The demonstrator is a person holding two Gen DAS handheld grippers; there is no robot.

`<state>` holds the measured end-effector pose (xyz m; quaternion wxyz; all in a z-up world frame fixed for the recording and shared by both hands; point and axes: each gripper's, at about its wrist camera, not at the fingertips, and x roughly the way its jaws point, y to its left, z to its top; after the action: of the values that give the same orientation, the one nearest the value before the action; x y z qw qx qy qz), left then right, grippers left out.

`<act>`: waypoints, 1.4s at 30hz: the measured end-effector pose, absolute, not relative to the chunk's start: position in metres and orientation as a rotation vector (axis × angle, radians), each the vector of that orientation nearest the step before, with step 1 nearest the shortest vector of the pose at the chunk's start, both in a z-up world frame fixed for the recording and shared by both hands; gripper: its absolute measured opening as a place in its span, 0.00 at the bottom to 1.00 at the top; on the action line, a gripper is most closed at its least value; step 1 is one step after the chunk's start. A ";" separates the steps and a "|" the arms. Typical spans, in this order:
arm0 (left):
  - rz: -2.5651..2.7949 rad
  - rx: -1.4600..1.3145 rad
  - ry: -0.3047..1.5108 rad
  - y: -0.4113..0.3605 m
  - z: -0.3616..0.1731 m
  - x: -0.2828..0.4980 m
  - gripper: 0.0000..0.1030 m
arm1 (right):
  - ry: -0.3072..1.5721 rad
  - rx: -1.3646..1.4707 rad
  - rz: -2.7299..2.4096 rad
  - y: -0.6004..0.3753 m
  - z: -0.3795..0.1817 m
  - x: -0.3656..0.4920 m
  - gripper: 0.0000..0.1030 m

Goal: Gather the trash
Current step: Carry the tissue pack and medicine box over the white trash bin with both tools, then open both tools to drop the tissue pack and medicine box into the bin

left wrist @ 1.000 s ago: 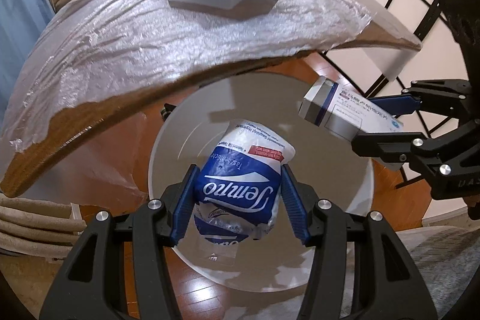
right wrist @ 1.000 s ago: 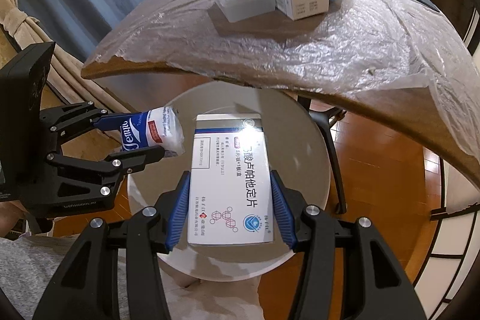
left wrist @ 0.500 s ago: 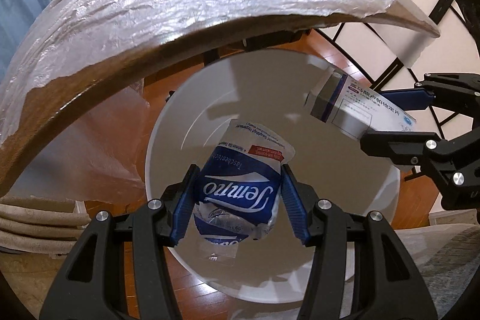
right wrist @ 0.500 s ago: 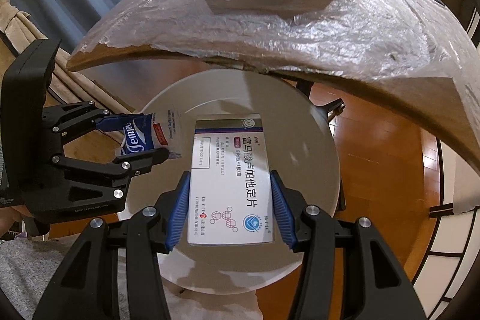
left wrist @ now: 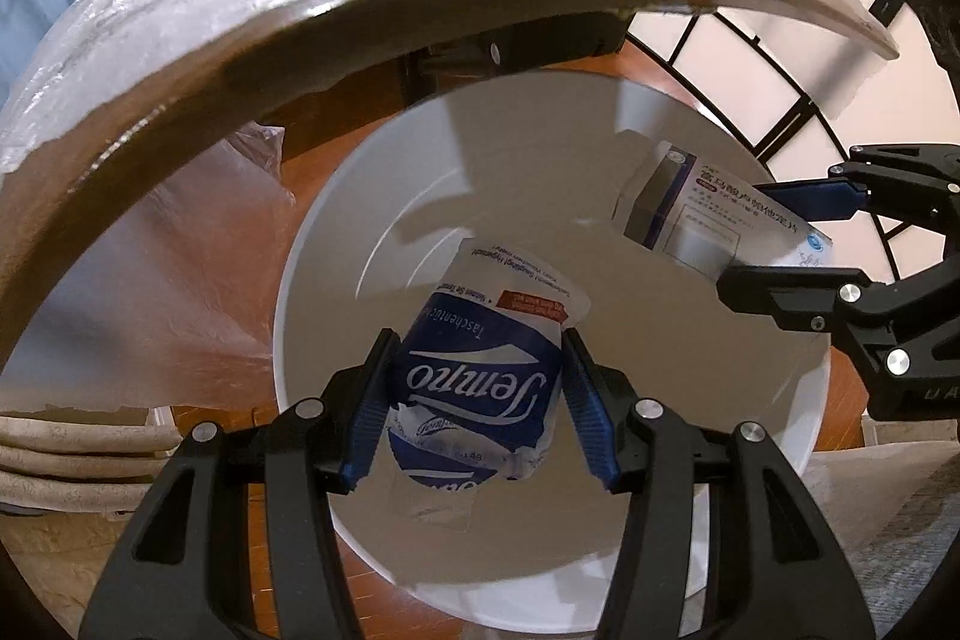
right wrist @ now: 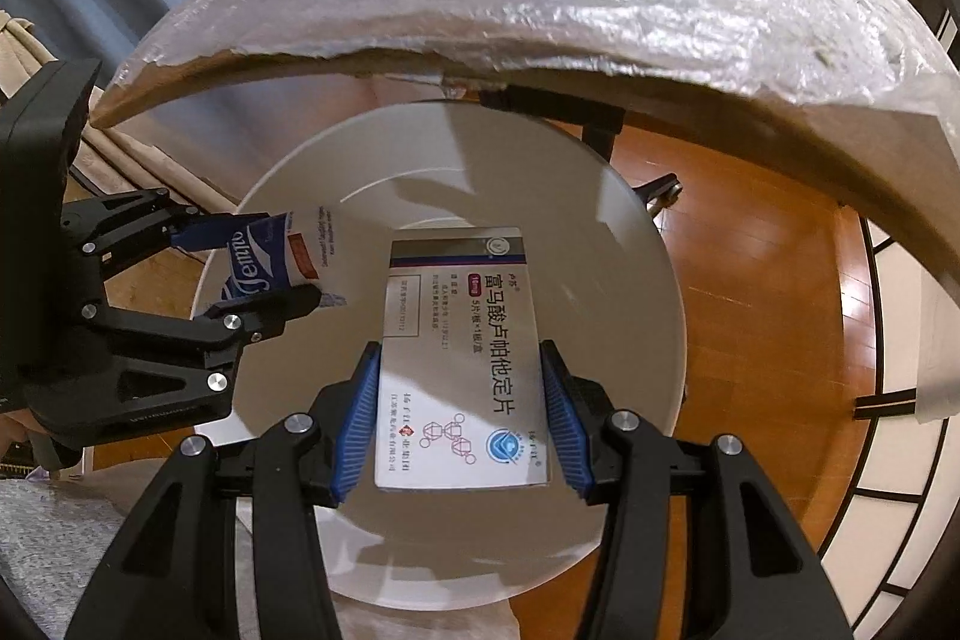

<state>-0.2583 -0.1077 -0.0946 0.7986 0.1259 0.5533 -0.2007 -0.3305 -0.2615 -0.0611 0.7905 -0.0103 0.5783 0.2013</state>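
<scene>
Left wrist view: the left gripper (left wrist: 477,397) pinches a crumpled Tempo tissue packet (left wrist: 480,376) directly over the open white bin (left wrist: 312,304), below the table edge (left wrist: 180,100).

Right wrist view: the right gripper (right wrist: 459,421) clamps a flat medicine box (right wrist: 462,358) above the same bin. Best judged: spread both jaws only while centred, well inside the rim, so neither piece glances off

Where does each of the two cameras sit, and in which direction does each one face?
Left wrist: sits on the left claw, faces down into the white bin; shows its own fingers clamping the Tempo tissue pack.
Right wrist: sits on the right claw, faces down into the same bin; shows its own fingers clamping the medicine box.
Shared: the bin, the film-covered table, both items, and each other's claw.
</scene>
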 end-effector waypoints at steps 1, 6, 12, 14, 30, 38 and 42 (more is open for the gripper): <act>-0.431 0.273 1.190 -0.107 -0.095 -0.257 0.53 | 1.248 -0.023 0.432 -0.260 -0.063 -0.330 0.49; -0.433 0.288 1.198 -0.110 -0.096 -0.256 0.53 | 1.261 -0.029 0.428 -0.253 -0.070 -0.328 0.49; -0.435 0.300 1.202 -0.114 -0.100 -0.253 0.53 | 1.268 -0.032 0.421 -0.254 -0.074 -0.333 0.49; -0.436 0.305 1.202 -0.114 -0.101 -0.254 0.53 | 1.269 -0.033 0.419 -0.254 -0.075 -0.333 0.49; -0.452 0.316 1.222 -0.117 -0.110 -0.250 0.84 | 1.261 -0.032 0.367 -0.266 -0.068 -0.331 0.77; -0.423 0.270 1.224 -0.103 -0.103 -0.247 0.85 | 1.207 -0.006 0.341 -0.282 -0.044 -0.331 0.79; -0.419 0.264 1.211 -0.099 -0.094 -0.249 0.85 | 1.166 -0.012 0.340 -0.289 -0.027 -0.336 0.80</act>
<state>-0.2489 -0.0992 -0.0935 0.7935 0.1227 0.5634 -0.1947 -0.3356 -0.2889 -0.0270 0.8211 -0.0055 0.5479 0.1598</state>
